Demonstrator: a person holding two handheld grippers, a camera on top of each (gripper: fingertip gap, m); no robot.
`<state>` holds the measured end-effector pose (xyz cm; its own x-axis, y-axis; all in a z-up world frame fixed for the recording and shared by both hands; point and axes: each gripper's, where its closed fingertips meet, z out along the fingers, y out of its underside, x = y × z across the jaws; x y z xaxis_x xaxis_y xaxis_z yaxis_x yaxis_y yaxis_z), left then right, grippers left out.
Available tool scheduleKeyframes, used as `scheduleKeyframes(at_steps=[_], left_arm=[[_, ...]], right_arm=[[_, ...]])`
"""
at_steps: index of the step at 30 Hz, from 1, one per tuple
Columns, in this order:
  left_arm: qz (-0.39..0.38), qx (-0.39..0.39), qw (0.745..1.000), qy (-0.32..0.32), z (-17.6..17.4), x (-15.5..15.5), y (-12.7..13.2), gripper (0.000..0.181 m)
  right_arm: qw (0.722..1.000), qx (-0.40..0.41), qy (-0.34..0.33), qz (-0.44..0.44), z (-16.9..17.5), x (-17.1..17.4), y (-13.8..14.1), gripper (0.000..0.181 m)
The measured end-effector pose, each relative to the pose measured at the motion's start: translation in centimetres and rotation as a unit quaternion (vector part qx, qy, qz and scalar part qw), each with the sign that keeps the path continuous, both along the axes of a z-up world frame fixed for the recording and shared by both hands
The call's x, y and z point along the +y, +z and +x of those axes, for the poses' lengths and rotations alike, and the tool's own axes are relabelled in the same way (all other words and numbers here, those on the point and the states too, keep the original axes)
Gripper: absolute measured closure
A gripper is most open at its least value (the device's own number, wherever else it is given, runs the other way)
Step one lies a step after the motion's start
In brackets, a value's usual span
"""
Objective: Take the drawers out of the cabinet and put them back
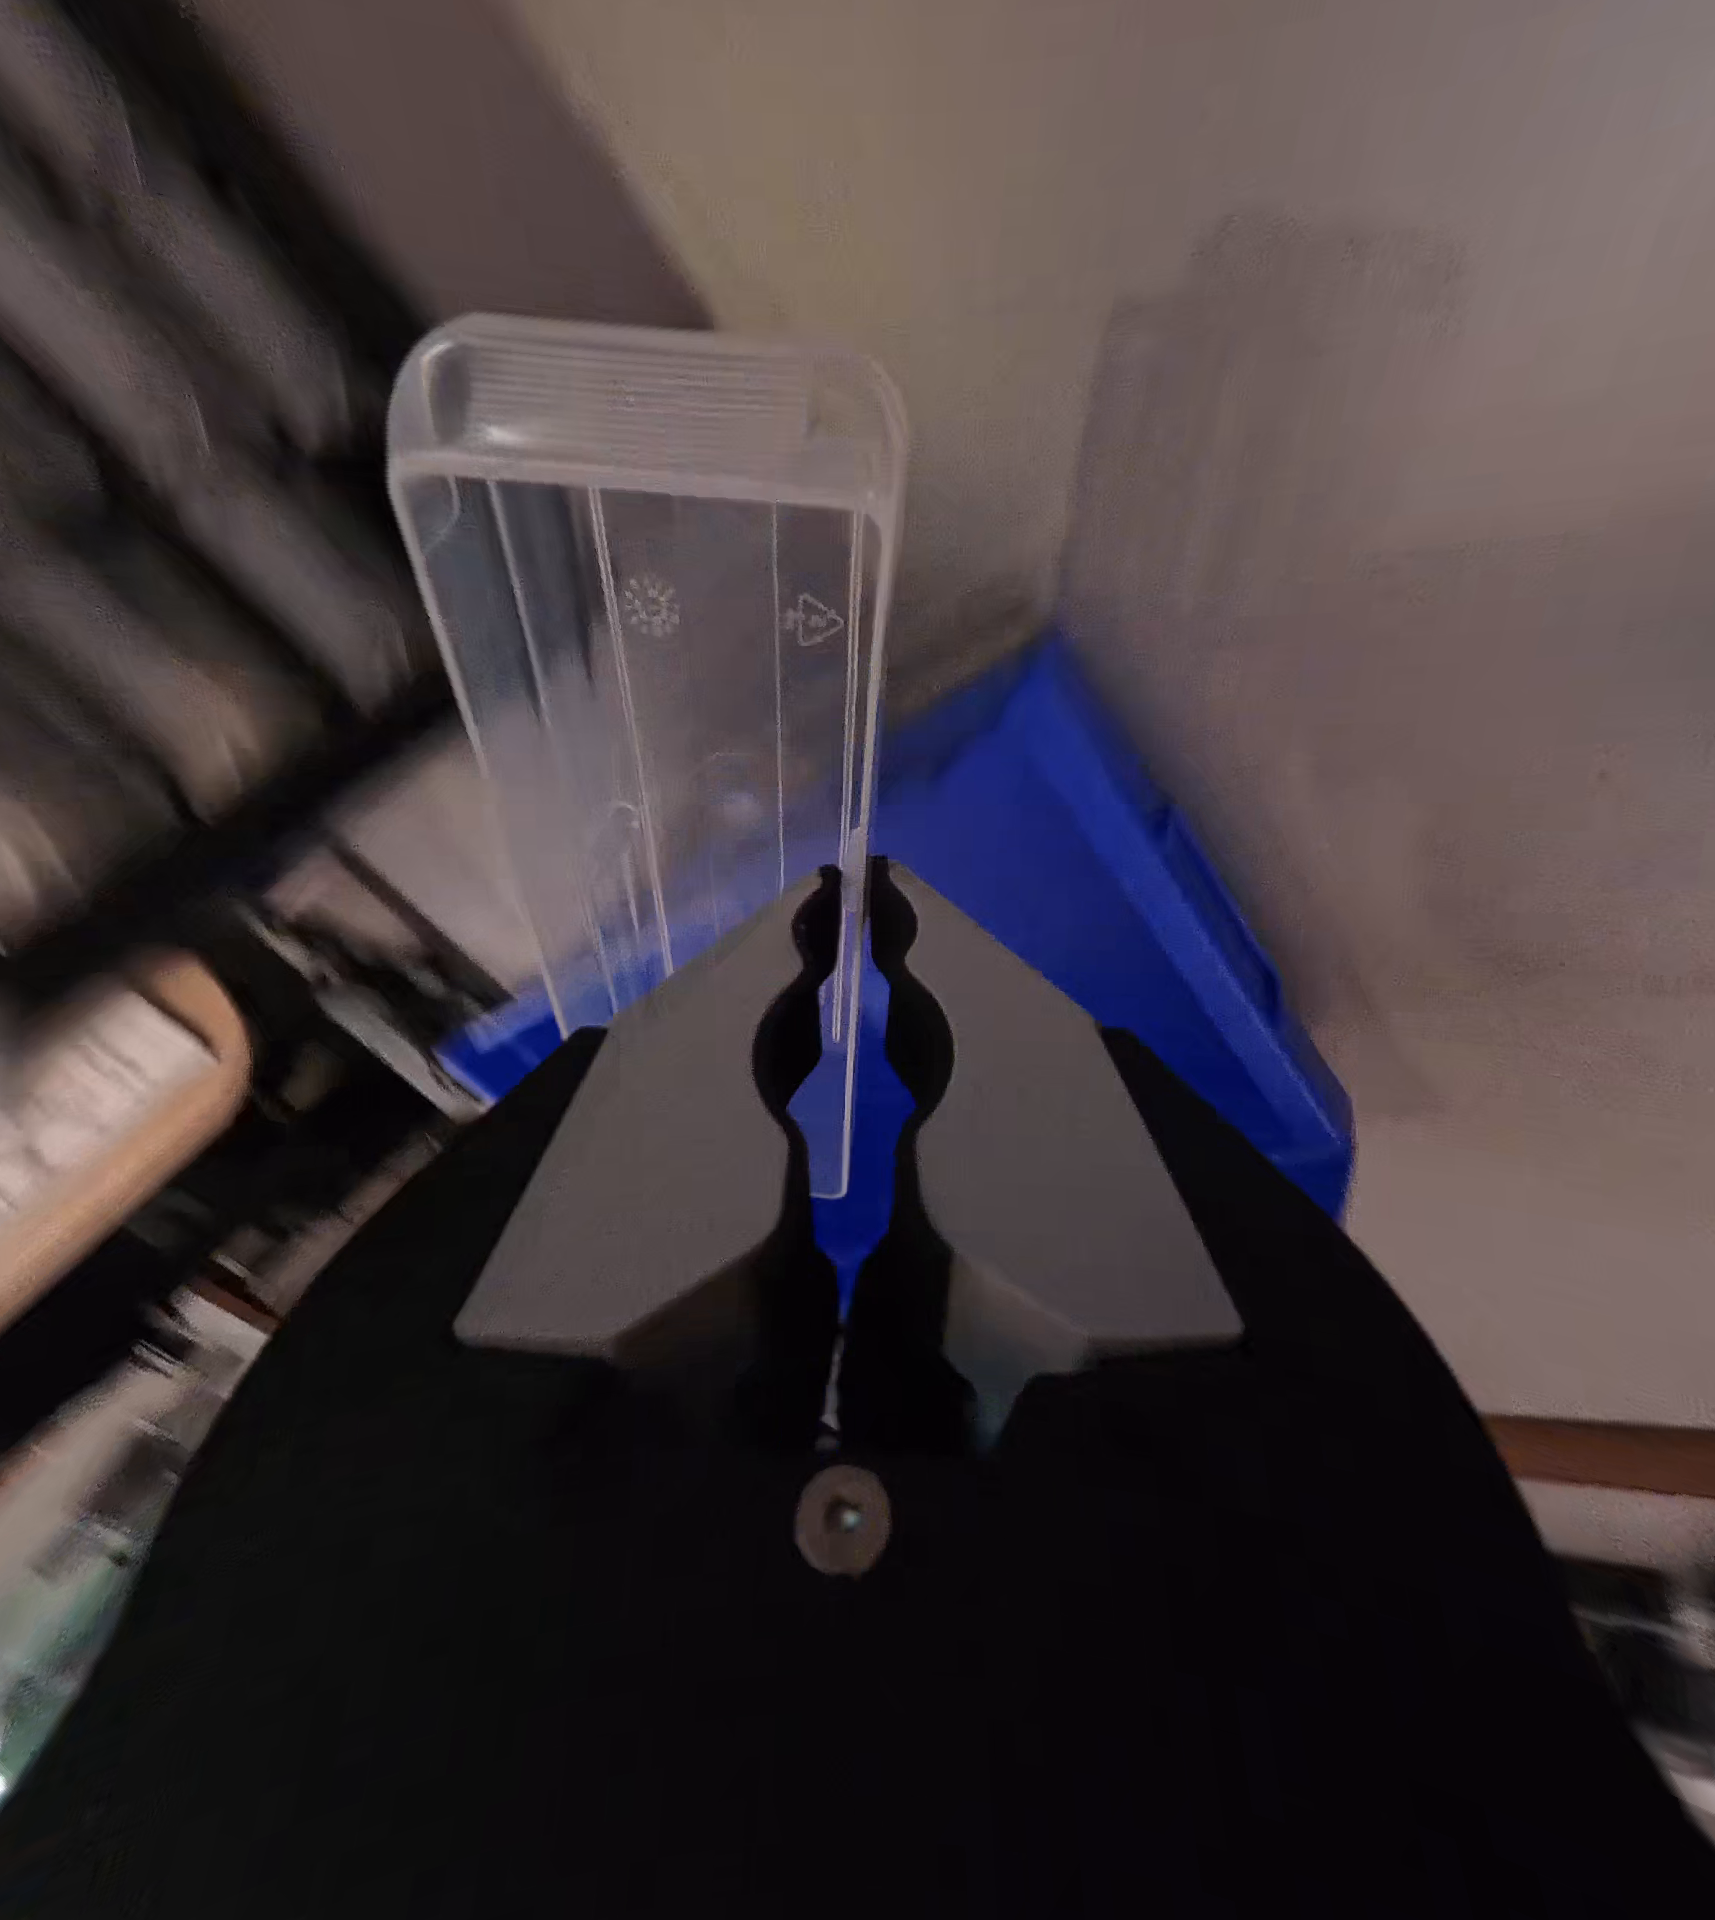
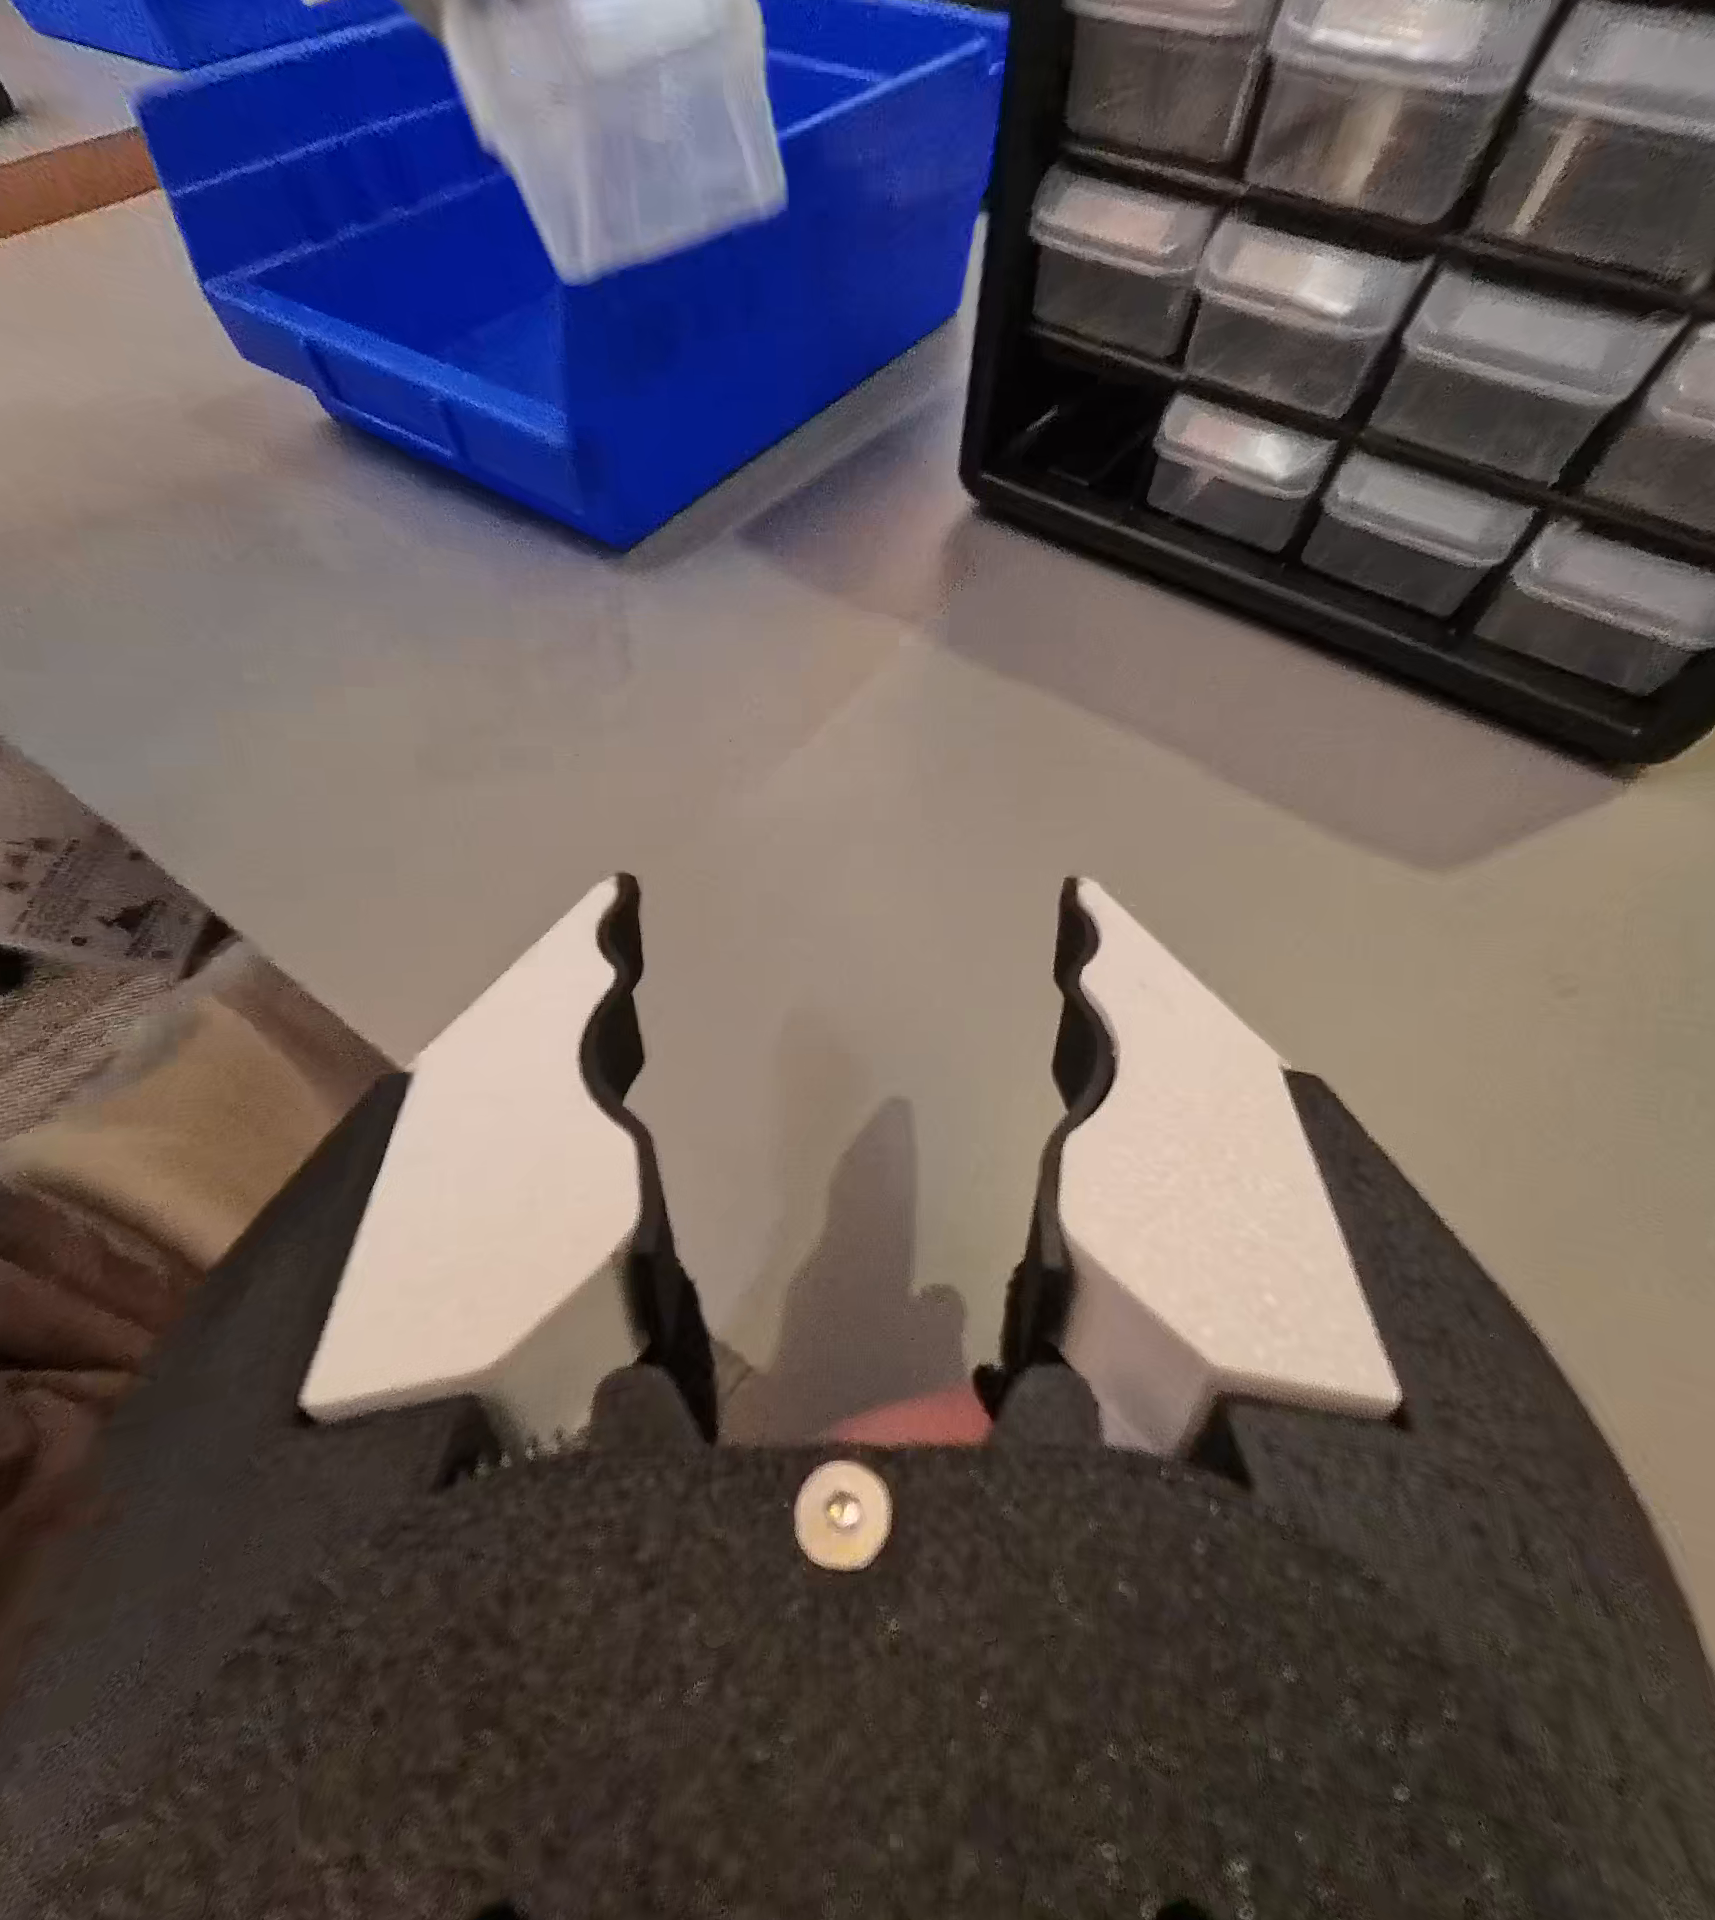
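A small clear plastic drawer (image 1: 645, 644), long and narrow with a ribbed pull lip at its far end, is clamped by one thin side wall between the jaws of the left gripper (image 1: 855, 883); it is carried in the air above the open blue plastic bin (image 1: 1092, 883), and in the right wrist view it appears as a blurred pale shape over that bin; the right gripper (image 2: 851, 894) is held with its jaws apart and empty above the pale grey tabletop (image 2: 624, 727). The black plastic cabinet (image 2: 1352, 582) of small clear drawers is seen just beside the bin, with the bottom-left slot (image 2: 1061, 442) apparently vacant. The drawer is judged to be light and stiff but smooth-walled and somewhat brittle, so a pinch on a single wall may let it swing or slip; a steadier hold is expected across the front lip or across both side walls, and only moderate pressure is advised, since thin clear plastic may crack.
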<state>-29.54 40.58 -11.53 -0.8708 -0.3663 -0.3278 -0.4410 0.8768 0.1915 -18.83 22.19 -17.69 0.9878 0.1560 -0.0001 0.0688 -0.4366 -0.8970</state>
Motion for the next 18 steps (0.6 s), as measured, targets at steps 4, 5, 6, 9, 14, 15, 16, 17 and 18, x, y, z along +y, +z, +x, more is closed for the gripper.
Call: scheduleKeyframes(at_steps=[4,5,6,9,14,15,16,17,18], left_arm=[[0.013,0.034,0.986,-0.163,3.9,-5.3,-4.1,0.177],[0.019,0.047,0.98,-0.194,4.8,-5.8,-5.2,0.178],[0.024,0.06,0.973,-0.222,5.6,-6.2,-6.3,0.177],[0.017,0.088,0.954,-0.286,7.8,-7.6,-9.0,0.177],[0.021,0.111,0.937,-0.331,9.6,-8.3,-11.0,0.177],[0.017,0.115,0.935,-0.335,9.5,-8.4,-11.2,0.177],[0.018,0.118,0.934,-0.336,9.5,-8.3,-11.4,0.177],[0.023,0.119,0.933,-0.34,9.5,-8.2,-11.5,0.177],[0.031,0.115,0.931,-0.346,9.6,-8.0,-11.7,0.177]], right_arm=[[0.998,0.038,0.019,-0.054,-2.2,-1.0,-0.6,0.101],[0.997,0.035,0.011,-0.062,-2.3,-1.2,-0.9,0.1],[0.997,0.029,0.001,-0.072,-2.2,-1.3,-1.4,0.1],[0.995,0.032,-0.034,-0.093,-1.7,-1.2,-2.7,0.098],[0.986,0.098,-0.082,-0.104,-1.5,0.3,-3.2,0.093],[0.986,0.102,-0.09,-0.098,-1.4,0.8,-3.0,0.092],[0.985,0.1,-0.1,-0.096,-1.3,1.2,-2.9,0.092],[0.985,0.093,-0.104,-0.097,-1.2,1.7,-3.0,0.092],[0.984,0.082,-0.116,-0.104,-1.0,2.1,-3.3,0.092]])
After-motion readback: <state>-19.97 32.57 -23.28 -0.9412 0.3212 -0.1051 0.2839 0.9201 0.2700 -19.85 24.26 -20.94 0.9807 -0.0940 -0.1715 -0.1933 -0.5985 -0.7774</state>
